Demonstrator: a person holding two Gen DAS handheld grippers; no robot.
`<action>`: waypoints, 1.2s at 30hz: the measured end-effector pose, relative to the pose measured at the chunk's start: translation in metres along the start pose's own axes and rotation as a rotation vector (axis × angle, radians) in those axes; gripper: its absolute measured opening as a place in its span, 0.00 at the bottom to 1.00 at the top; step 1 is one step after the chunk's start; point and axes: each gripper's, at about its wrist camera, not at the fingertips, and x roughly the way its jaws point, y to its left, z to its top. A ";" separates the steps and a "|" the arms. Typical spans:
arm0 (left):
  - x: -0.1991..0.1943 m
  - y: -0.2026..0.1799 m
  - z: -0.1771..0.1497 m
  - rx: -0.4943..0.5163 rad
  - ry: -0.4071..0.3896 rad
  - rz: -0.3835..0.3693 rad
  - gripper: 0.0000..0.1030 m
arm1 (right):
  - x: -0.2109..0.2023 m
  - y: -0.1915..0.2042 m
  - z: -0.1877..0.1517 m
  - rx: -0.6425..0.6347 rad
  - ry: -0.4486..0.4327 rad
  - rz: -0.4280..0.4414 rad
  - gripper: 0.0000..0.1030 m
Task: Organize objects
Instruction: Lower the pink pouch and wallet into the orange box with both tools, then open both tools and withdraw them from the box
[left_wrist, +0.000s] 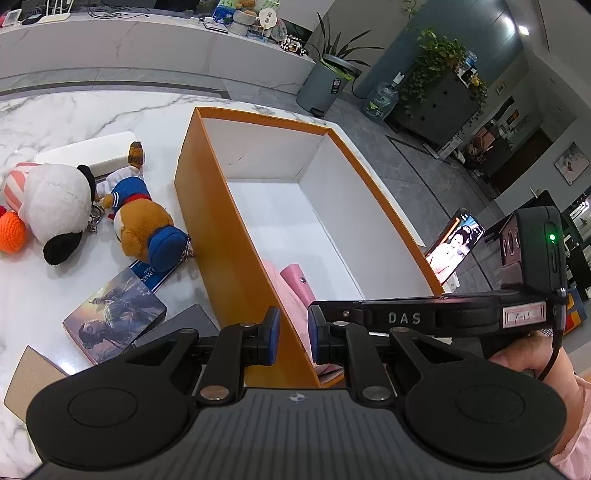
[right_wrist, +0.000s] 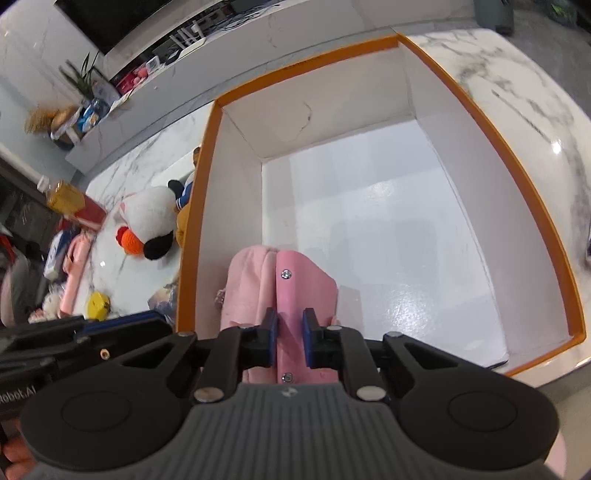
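Note:
An orange box (left_wrist: 207, 206) with a white inside stands on the marble table; it also shows in the right wrist view (right_wrist: 524, 184). A pink wallet (right_wrist: 306, 284) stands on edge in the box's near end beside a pink cloth pouch (right_wrist: 247, 280). My right gripper (right_wrist: 290, 332) straddles the wallet, its blue pads close on both sides. My left gripper (left_wrist: 293, 332) hovers over the box's near left wall, jaws a little apart and empty. The wallet (left_wrist: 299, 286) also shows in the left wrist view.
Left of the box lie a white plush dog (left_wrist: 55, 206), a brown bear in blue (left_wrist: 144, 225), an orange crochet ball (left_wrist: 13, 232), a picture book (left_wrist: 114, 314) and a dark notebook (left_wrist: 184, 325). A phone (left_wrist: 454, 247) stands right of the box.

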 end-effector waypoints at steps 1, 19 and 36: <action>0.001 0.000 0.000 -0.001 0.003 -0.001 0.18 | 0.001 0.002 0.000 -0.018 -0.002 -0.003 0.14; -0.005 0.000 0.000 0.000 -0.015 0.007 0.18 | 0.000 0.008 0.000 -0.059 -0.042 -0.038 0.20; -0.034 0.014 0.003 0.000 -0.070 0.060 0.18 | -0.020 0.027 0.001 -0.147 -0.118 -0.032 0.28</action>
